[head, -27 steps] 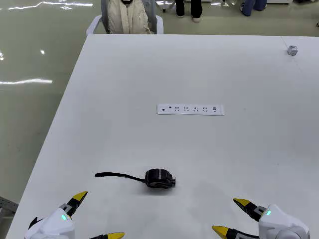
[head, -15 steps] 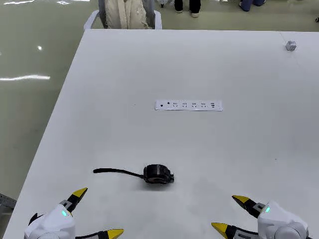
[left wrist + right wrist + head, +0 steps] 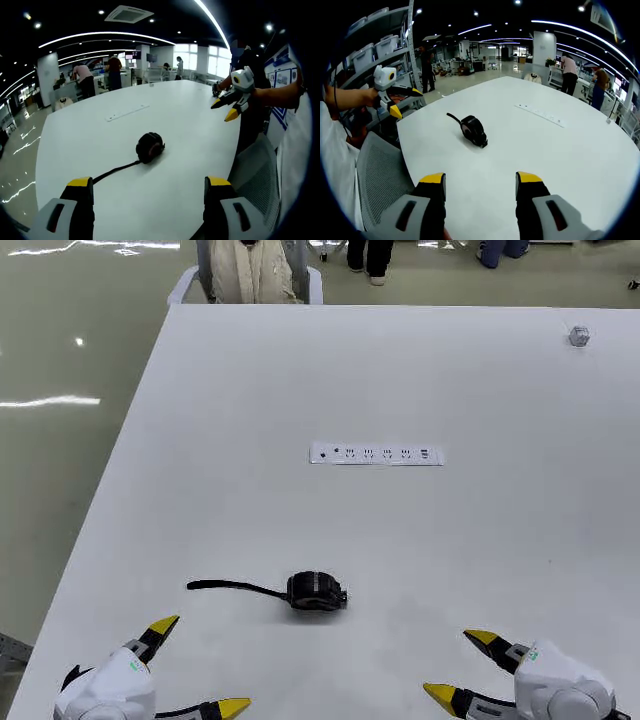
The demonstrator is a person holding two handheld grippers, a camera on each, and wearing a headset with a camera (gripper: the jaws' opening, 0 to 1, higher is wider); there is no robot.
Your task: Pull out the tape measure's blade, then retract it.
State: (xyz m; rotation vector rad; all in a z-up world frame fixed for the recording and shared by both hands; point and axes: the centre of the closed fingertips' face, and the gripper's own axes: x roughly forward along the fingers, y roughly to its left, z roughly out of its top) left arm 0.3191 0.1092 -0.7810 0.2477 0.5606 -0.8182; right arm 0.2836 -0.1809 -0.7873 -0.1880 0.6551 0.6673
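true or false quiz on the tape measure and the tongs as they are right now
1. The tape measure lies on the table, and neither pair of tongs touches it. True.
2. The left tongs are shut on the tape measure. False: they are open and short of it.
3. The right tongs are open and empty. True.
4. The power strip lies further up the table than the tape measure. True.
5. A yellow blade reaches from the tape measure to the power strip. False: a dark strap trails off to its side, and no blade is out.
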